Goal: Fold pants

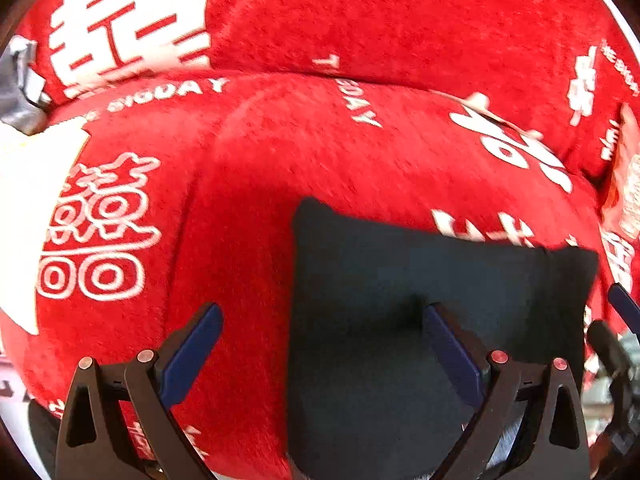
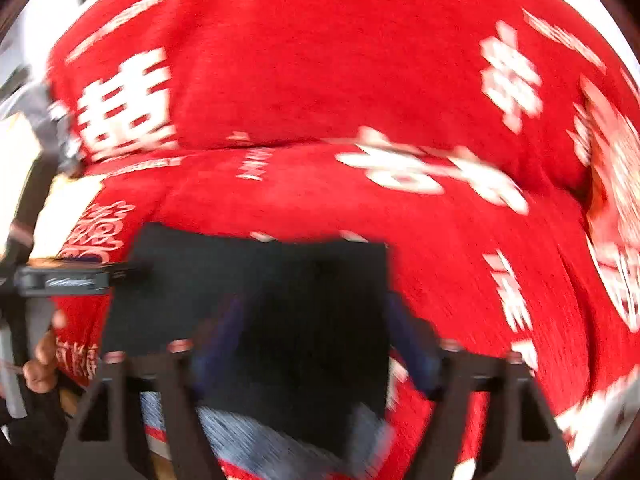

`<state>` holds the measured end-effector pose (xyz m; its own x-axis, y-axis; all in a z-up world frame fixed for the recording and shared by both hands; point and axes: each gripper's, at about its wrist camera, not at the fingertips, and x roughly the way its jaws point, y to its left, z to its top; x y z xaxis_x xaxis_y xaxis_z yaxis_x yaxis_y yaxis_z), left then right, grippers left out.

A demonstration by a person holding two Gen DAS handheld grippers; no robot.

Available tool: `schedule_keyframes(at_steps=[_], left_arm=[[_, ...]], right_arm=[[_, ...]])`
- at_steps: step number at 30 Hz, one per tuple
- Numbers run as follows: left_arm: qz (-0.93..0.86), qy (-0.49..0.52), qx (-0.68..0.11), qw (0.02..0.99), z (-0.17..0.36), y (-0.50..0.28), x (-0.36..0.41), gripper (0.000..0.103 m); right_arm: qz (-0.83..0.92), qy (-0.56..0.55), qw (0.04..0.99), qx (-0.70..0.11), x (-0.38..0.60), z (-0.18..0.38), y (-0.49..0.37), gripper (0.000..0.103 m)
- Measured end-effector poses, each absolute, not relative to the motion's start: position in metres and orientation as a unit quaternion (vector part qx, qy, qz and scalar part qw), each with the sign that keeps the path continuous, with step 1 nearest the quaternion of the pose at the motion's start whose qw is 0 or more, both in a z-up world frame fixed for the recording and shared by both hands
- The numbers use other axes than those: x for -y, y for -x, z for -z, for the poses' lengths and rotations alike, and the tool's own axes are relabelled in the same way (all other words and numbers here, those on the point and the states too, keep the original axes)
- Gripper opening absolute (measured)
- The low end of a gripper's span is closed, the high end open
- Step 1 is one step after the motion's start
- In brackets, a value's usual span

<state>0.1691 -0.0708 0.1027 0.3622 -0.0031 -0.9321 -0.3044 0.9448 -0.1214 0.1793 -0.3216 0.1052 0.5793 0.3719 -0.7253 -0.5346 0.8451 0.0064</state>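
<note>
Left gripper (image 1: 322, 330) jaws spread over folded black pants (image 1: 400, 300), red blanket (image 1: 320, 140) beneath

Home setting, plush red blanket (image 1: 360, 32) printed with white double-happiness characters, draped over soft furniture

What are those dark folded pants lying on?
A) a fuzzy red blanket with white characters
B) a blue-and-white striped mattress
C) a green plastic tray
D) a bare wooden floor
A: in the left wrist view the dark pants lie on a plush red blanket printed with white characters, which fills the view around them.
</note>
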Motion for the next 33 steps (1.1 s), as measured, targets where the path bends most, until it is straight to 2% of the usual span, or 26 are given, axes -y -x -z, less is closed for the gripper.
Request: schedule_keyframes(at_steps=[4, 7, 11, 18, 25, 26, 27, 28, 29, 30, 33], left_arm=[[-0.125, 0.115, -0.567, 0.806, -0.096, -0.180, 0.066, 0.101], [-0.121, 0.098, -0.588, 0.794, -0.079, -0.189, 0.066, 0.101], [-0.116, 0.088, -0.580, 0.802, -0.079, -0.191, 0.070, 0.101], [-0.093, 0.126, -0.581, 0.799, -0.088, -0.159, 0.057, 0.101], [-0.093, 0.138, -0.570, 0.805, -0.088, -0.130, 0.056, 0.101], [-0.093, 0.133, -0.569, 0.806, -0.088, -0.131, 0.059, 0.101], [-0.090, 0.130, -0.569, 0.807, -0.088, -0.131, 0.062, 0.101], [-0.088, 0.128, -0.570, 0.807, -0.088, -0.130, 0.065, 0.101], [-0.087, 0.124, -0.568, 0.809, -0.089, -0.129, 0.067, 0.101], [-0.087, 0.120, -0.568, 0.810, -0.090, -0.127, 0.068, 0.101], [-0.085, 0.115, -0.570, 0.809, -0.091, -0.121, 0.067, 0.101]], right_arm=[[-0.249, 0.120, 0.863, -0.422, 0.300, -0.078, -0.224, 0.080], [-0.243, 0.076, 0.841, -0.478, 0.308, -0.049, -0.261, 0.081], [-0.247, 0.066, 0.835, -0.487, 0.316, -0.046, -0.269, 0.081], [-0.201, 0.065, 0.871, -0.444, 0.367, -0.078, -0.209, 0.081], [-0.174, -0.004, 0.859, -0.482, 0.440, -0.051, -0.126, 0.081], [-0.181, -0.026, 0.853, -0.488, 0.444, -0.045, -0.124, 0.080], [-0.194, -0.050, 0.843, -0.498, 0.445, -0.039, -0.125, 0.069], [-0.201, -0.066, 0.835, -0.508, 0.445, -0.034, -0.127, 0.053], [-0.209, -0.087, 0.825, -0.518, 0.442, -0.029, -0.132, 0.047], [-0.215, -0.099, 0.823, -0.517, 0.439, -0.027, -0.134, 0.047], [-0.226, -0.119, 0.820, -0.512, 0.430, -0.028, -0.140, 0.031]])
